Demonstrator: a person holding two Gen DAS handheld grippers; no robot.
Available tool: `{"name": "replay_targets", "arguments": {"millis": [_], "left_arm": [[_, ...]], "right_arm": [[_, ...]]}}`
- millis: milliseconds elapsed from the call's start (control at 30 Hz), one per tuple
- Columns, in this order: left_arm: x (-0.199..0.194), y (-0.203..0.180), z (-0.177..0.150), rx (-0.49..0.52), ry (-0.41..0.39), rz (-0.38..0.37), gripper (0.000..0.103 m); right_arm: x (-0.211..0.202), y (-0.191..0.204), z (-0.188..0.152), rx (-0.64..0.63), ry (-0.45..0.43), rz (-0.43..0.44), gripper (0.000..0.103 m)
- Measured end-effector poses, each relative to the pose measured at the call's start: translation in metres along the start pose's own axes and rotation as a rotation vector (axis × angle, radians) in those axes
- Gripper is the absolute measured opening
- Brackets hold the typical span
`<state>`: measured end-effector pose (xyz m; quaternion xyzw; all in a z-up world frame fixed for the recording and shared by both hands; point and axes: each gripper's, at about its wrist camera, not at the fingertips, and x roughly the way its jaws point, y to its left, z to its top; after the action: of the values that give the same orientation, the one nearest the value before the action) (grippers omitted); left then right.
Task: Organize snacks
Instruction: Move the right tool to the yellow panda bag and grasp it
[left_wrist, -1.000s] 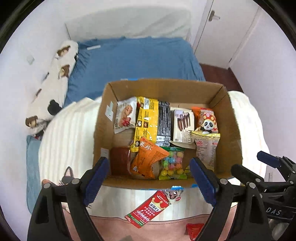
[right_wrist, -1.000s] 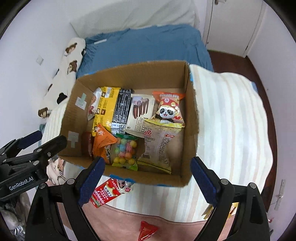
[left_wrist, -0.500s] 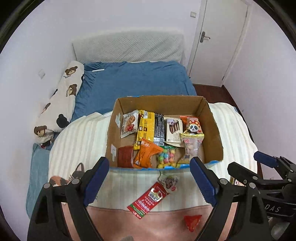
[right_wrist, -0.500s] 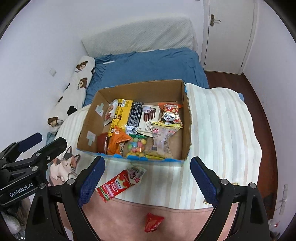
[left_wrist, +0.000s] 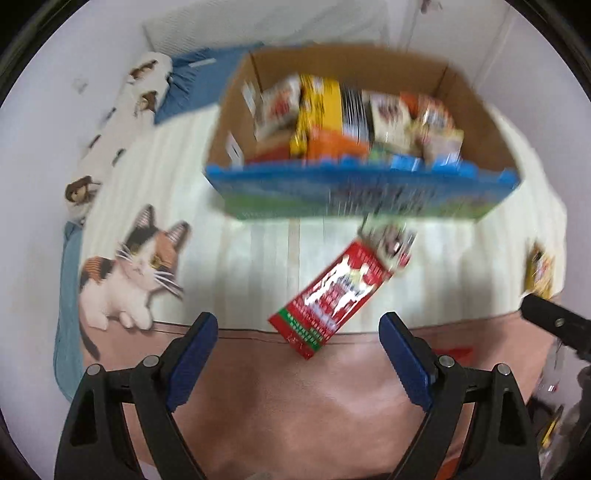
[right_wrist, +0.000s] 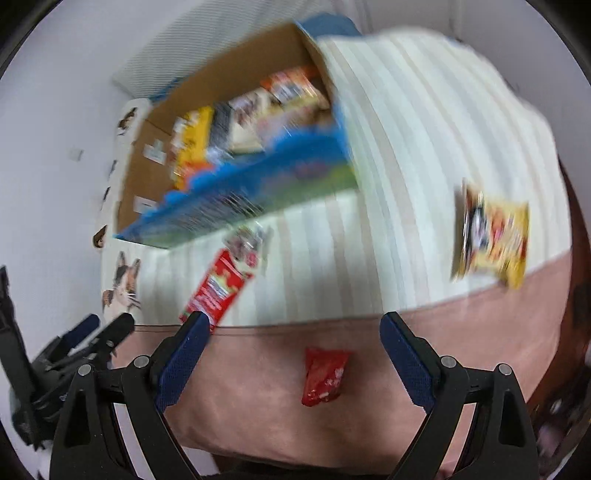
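Snacks lay on the bed by a full box.

A long red snack pack lay flat on the striped blanket, just in front of the cardboard box packed with snacks. A small red packet and a yellow bag lay apart; the blur hid their labels. The left gripper and right gripper both gaped wide, holding nothing.

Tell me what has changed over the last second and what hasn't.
Both grippers came down toward the blanket in front of the cardboard box: the left gripper now hangs over the long red packet, the right gripper over the small red packet. Nothing was gripped; both jaws stay open. The snacks and the box have not moved.
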<state>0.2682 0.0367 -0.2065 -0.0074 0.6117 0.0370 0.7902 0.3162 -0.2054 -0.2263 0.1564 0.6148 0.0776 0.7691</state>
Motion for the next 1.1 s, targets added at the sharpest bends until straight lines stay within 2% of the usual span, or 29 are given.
{"name": "replay_targets", "arguments": {"millis": [100, 200, 300, 433, 500, 667, 833, 967, 1100], "left_arm": [[0.032, -0.014, 0.001, 0.098, 0.061, 0.018, 0.089], [0.051, -0.026, 0.002, 0.164, 0.095, 0.025, 0.089], [0.065, -0.032, 0.003, 0.164, 0.116, 0.019, 0.089], [0.074, -0.040, 0.000, 0.140, 0.126, 0.011, 0.089], [0.077, -0.045, -0.003, 0.125, 0.134, 0.003, 0.089], [0.082, -0.052, -0.016, 0.099, 0.156, -0.009, 0.089], [0.076, -0.059, -0.027, 0.096, 0.151, -0.007, 0.089], [0.066, -0.058, -0.027, 0.085, 0.143, -0.005, 0.089], [0.063, -0.053, -0.031, 0.066, 0.148, -0.008, 0.089]], "right_arm": [[0.020, -0.022, -0.009, 0.079, 0.012, -0.005, 0.096], [0.023, -0.046, -0.008, 0.125, -0.017, -0.063, 0.096], [0.015, -0.061, 0.004, 0.077, -0.057, -0.179, 0.096], [0.014, -0.081, 0.026, -0.026, -0.055, -0.355, 0.096], [0.011, -0.102, 0.038, 0.029, -0.062, -0.321, 0.096], [0.010, -0.166, 0.059, 0.293, -0.114, -0.181, 0.096], [0.034, -0.208, 0.050, 0.480, -0.099, -0.047, 0.095], [0.046, -0.203, 0.029, 0.500, -0.083, 0.079, 0.095], [0.050, -0.164, 0.008, 0.437, -0.013, 0.195, 0.095]]}}
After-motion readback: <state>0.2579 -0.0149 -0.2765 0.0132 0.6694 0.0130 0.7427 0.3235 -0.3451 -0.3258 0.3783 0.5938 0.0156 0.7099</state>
